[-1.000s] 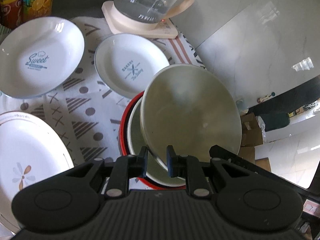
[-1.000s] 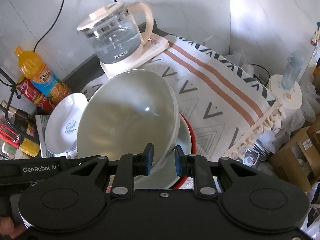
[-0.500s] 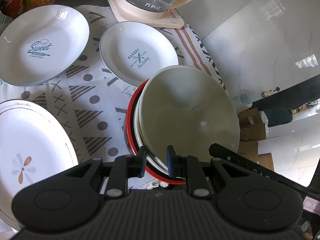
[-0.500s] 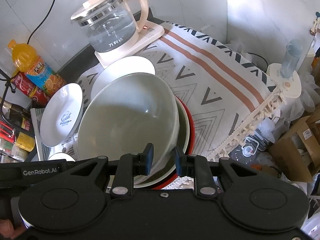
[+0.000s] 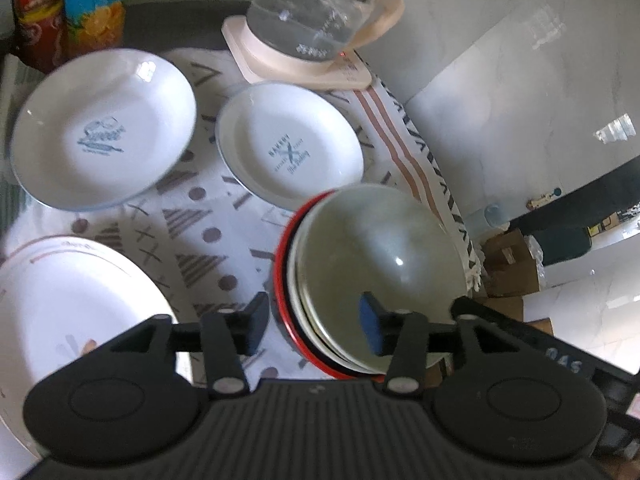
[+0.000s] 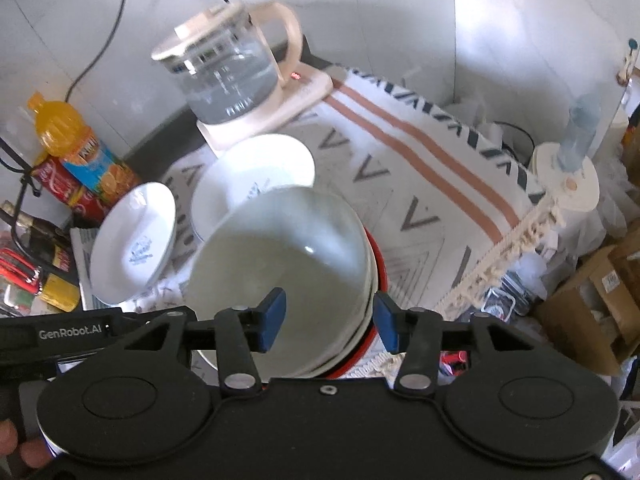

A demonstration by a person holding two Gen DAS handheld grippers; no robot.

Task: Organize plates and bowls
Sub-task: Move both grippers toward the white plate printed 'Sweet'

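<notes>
A pale green bowl (image 5: 380, 256) (image 6: 288, 264) sits nested on top of a white bowl and a red-rimmed bowl (image 5: 282, 280) near the patterned cloth's edge. My left gripper (image 5: 314, 324) straddles the stack's near rim with its jaws opening, and the pads are off the rim. My right gripper (image 6: 330, 320) straddles the opposite rim; its jaws are also opening and do not press on it. A "Sweet" plate (image 5: 104, 144) (image 6: 136, 244), a "Bakery" plate (image 5: 292, 148) (image 6: 256, 172) and a large flower plate (image 5: 72, 312) lie separately on the cloth.
A glass kettle (image 5: 316, 20) (image 6: 228, 72) stands on its base at the back. An orange juice bottle (image 6: 76, 148) and a red can (image 5: 36, 12) are at the back left. The cloth's fringed edge (image 6: 516, 240) drops off to cardboard boxes (image 6: 592, 304) on the floor.
Both grippers were shut on the green bowl's rim and have let go, their jaws now apart. The bowl has sunk from a tilt to rest level in the stack.
</notes>
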